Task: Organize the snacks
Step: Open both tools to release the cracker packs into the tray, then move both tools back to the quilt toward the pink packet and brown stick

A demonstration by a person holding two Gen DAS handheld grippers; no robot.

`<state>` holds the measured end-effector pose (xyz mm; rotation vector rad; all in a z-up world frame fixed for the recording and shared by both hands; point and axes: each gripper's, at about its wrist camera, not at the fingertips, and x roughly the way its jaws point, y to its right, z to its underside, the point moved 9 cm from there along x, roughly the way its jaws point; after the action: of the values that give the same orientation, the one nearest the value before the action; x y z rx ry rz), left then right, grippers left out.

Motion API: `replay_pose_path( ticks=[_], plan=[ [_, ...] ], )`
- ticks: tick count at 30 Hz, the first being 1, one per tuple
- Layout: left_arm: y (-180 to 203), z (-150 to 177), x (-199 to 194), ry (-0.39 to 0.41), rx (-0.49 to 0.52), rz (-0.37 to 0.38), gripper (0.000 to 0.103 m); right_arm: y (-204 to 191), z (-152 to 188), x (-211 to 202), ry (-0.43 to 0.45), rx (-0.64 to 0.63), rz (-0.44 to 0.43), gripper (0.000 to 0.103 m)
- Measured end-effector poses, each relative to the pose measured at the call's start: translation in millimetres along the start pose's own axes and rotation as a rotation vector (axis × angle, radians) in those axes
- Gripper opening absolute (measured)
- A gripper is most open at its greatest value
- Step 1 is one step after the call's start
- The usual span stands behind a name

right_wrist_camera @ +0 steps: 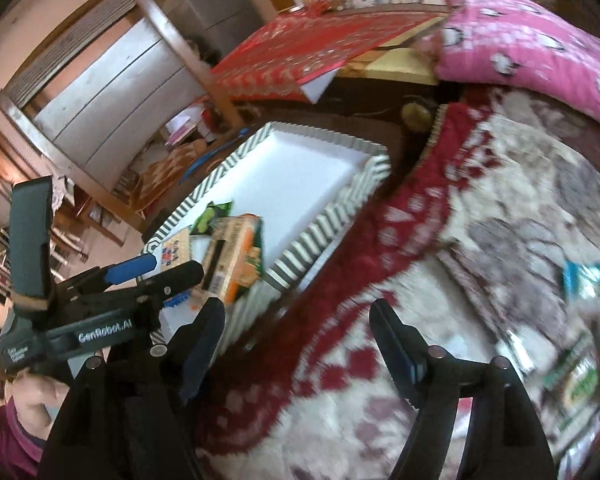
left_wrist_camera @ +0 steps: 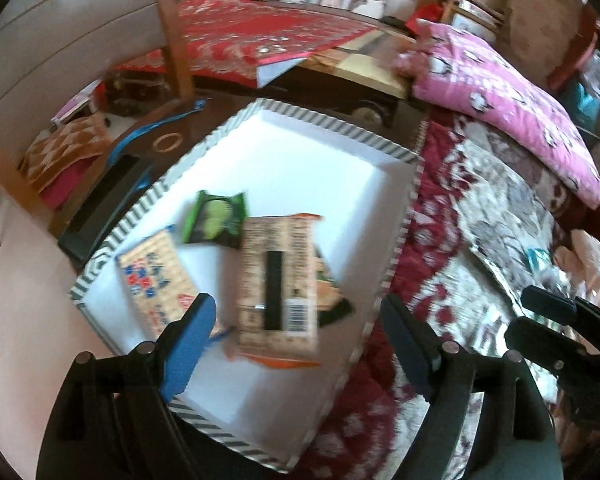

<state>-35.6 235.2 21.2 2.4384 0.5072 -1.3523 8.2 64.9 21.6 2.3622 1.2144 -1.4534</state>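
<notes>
Writing: "GenRobot.AI" on left gripper [right_wrist_camera: 172,276], lower left of right wrist view only.
Left gripper [left_wrist_camera: 296,316]: spread, empty.
Right gripper [right_wrist_camera: 296,328]: spread, empty.
Snack packets [left_wrist_camera: 276,276]: inside striped tray [left_wrist_camera: 332,128], frame centre.

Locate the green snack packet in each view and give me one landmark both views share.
Left wrist view: the green packet lies in the striped box, left of centre, just above the beige packet.
Right wrist view: the green packet sits left of centre, at the box's near end, small and partly hidden.
Shared landmark: the pink pillow, upper right in both.
</notes>
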Motion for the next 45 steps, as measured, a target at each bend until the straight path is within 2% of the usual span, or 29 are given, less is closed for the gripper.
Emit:
replay_pose_path(
  ticks=[11,22,30,40,42,45],
  plan=[
    [77,14,2,-0.034,0.126,0.070,0.084,79,49,-66,0.031,0.115,0.121,0.081],
    [142,40,18,-0.122,0.235,0.145,0.084,140,106,-105,0.015,0.227,0.181,0.084],
    [175,46,35,-0.167,0.255,0.159,0.084,166,133,-112,-0.029,0.247,0.231,0.084],
    [209,38,69,-0.209,0.243,0.119,0.084,167,138,-106,-0.045,0.251,0.197,0.086],
    [215,41,80,-0.232,0.260,0.091,0.084,167,140,-105,-0.050,0.256,0.195,0.086],
    [223,51,88,-0.261,0.288,0.094,0.084,168,142,-104,-0.051,0.259,0.188,0.086]
  ],
)
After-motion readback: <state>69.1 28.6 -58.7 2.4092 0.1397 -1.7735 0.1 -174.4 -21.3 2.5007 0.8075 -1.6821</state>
